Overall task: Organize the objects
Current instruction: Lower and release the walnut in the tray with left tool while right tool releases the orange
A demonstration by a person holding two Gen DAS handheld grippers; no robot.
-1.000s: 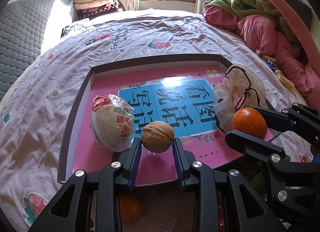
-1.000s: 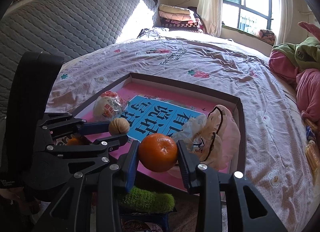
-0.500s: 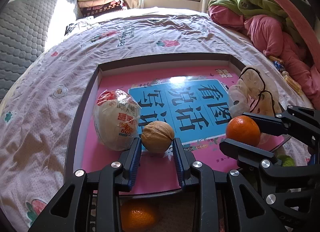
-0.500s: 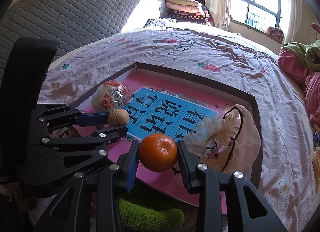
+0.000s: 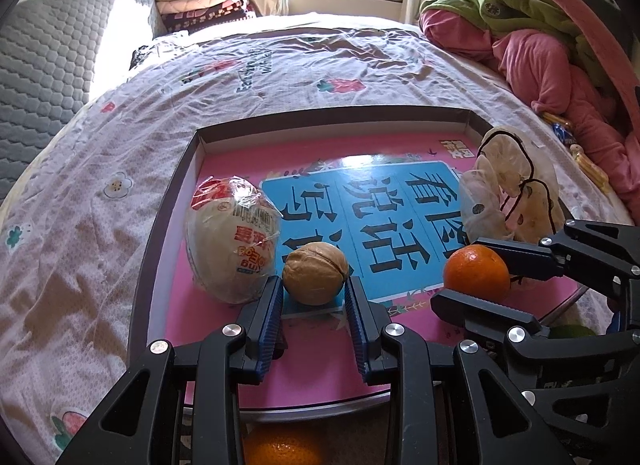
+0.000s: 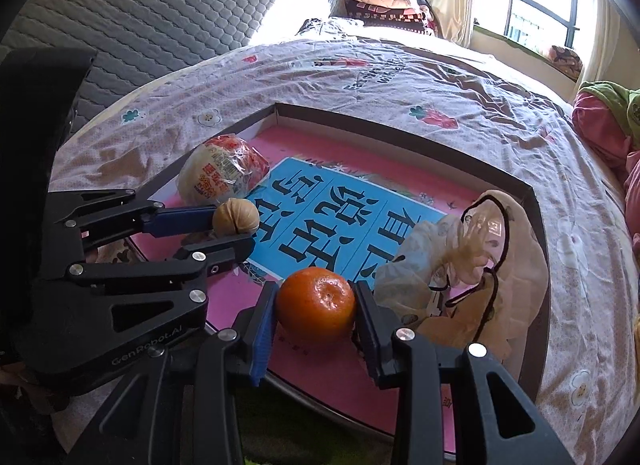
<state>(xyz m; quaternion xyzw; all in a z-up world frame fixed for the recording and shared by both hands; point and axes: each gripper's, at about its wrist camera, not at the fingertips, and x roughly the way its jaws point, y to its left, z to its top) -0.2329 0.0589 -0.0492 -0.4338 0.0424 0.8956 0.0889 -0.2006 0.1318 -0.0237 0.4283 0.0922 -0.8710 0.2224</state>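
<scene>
The left gripper (image 6: 236, 231) reads "GenRobot.AI" (tray (image 6: 404, 123) and packet print cannot be read with confidence).

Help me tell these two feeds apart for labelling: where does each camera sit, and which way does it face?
Left wrist: sits behind the left tongs, looking down at the tray on the bed; they grip a walnut; right tongs at the right edge.
Right wrist: sits behind the right tongs, which grip an orange; left tongs at left.
Shared: tray, walnut, orange, wrapped bun, bag.
</scene>
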